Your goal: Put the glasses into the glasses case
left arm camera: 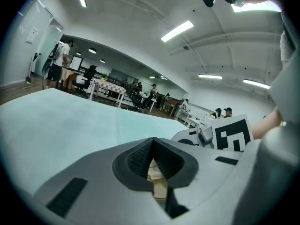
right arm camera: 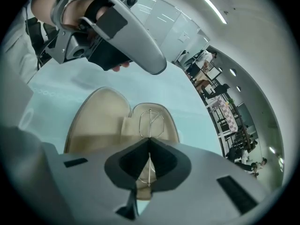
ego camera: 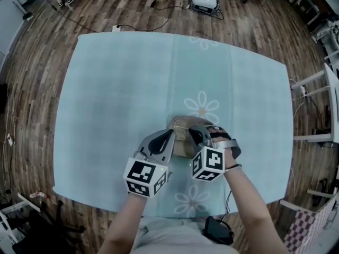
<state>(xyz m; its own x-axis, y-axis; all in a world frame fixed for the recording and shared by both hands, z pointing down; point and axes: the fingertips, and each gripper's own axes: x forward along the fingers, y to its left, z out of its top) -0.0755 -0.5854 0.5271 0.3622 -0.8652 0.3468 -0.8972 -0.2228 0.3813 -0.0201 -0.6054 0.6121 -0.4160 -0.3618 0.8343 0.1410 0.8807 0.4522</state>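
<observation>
Open-plan office or lab, long strip lights (left arm camera: pixel 177 30) on a white ceiling, rows of desks (left arm camera: pixel 110 89) with office chairs (left arm camera: pixel 84 81), people (left arm camera: pixel 60 60) standing and sitting far back, wood-plank floor (ego camera: pixel 254 30) with loose cables (ego camera: pixel 159 7), table (ego camera: pixel 132 89) under a pale blue flowered cloth

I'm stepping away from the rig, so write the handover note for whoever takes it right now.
Left tongs: shut on a tan edge, apparently the glasses case's.
Right tongs: shut on the wire-rimmed glasses, over the open case; I cannot tell whether they touch it.
Glasses case: lying open on the blue-clothed table.
Done: glasses gripped, case open.
Left: lower the glasses in, release them, probably close the case.
</observation>
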